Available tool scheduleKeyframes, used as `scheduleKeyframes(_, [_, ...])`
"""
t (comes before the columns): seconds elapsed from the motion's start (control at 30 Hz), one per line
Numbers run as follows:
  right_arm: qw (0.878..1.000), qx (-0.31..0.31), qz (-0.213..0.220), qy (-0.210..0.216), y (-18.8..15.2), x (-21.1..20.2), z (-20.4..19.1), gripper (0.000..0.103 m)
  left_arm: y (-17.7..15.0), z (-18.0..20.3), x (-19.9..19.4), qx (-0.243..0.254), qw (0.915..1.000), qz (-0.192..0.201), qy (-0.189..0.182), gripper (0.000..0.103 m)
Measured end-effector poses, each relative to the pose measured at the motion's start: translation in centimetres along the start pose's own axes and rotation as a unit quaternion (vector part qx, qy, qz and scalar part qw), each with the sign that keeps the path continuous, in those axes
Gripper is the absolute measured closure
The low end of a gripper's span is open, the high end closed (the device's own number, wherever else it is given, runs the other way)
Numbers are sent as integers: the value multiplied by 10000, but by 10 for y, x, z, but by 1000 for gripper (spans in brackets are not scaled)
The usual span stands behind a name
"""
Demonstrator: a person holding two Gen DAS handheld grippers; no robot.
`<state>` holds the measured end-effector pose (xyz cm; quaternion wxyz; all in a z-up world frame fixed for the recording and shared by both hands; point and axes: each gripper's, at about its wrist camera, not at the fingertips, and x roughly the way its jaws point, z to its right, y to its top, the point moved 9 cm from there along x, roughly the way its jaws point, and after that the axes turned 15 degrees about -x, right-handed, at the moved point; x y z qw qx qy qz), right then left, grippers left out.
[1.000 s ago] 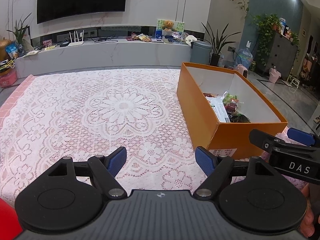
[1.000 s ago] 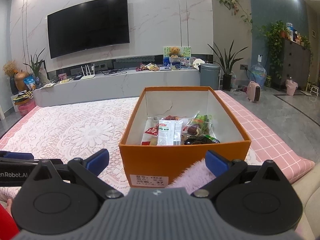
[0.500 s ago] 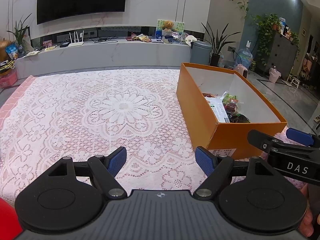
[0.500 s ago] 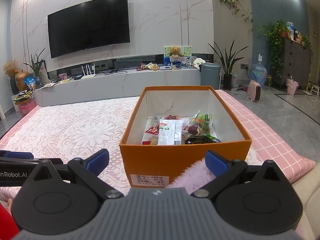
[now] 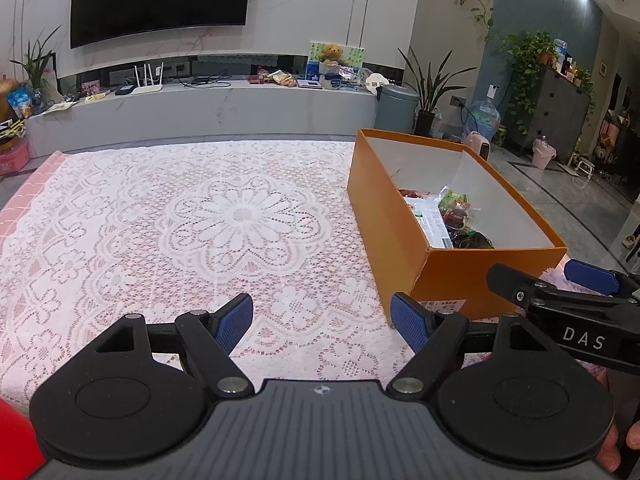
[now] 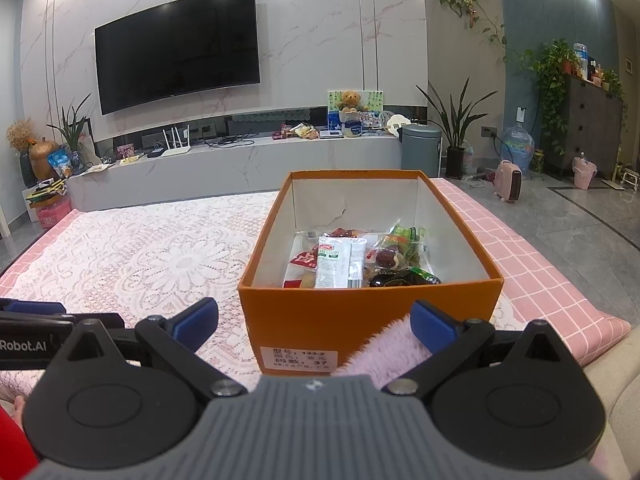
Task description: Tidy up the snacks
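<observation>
Snacks (image 6: 352, 260) lie in a loose heap of small wrapped packets inside an orange box (image 6: 332, 320), straight ahead of the right tongs (image 6: 314, 324): a white packet with a green and red label (image 6: 338, 266) on top, a red and white packet at its left, a clear bag of dark red pieces and green wrappers at its right, and a dark glossy packet nearest the front wall.

Both blue pads of the right tongs are spread wide apart, holding nothing. A pale purple fuzzy cloth (image 6: 380, 352) shows between them, just in front of the box's near wall, which carries a white printed label (image 6: 298, 358).

The left tongs (image 5: 322, 320) are likewise spread wide and empty, hovering over the lace cloth (image 5: 200, 220) on the counter. Its right pad sits just beside the near left corner of the orange box (image 5: 384, 208), though contact cannot be told. The right tool's black arm, marked "DAS", crosses just to the right of the left tongs.

From the left wrist view the box stands ahead and to the right, open-topped with white inner walls, the snacks (image 5: 444, 220) bunched toward its near end and the far half bare. Beyond the box the lace gives way to a pink checked cloth (image 6: 540, 264) at the right.
</observation>
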<state>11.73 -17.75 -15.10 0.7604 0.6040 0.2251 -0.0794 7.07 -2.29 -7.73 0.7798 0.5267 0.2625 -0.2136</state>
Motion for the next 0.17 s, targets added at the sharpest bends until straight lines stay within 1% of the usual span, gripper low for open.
scheduleKeyframes(0.17, [10000, -13, -6, -1, -1, 1, 0, 3, 0, 1, 0, 15, 10000, 9, -22, 11])
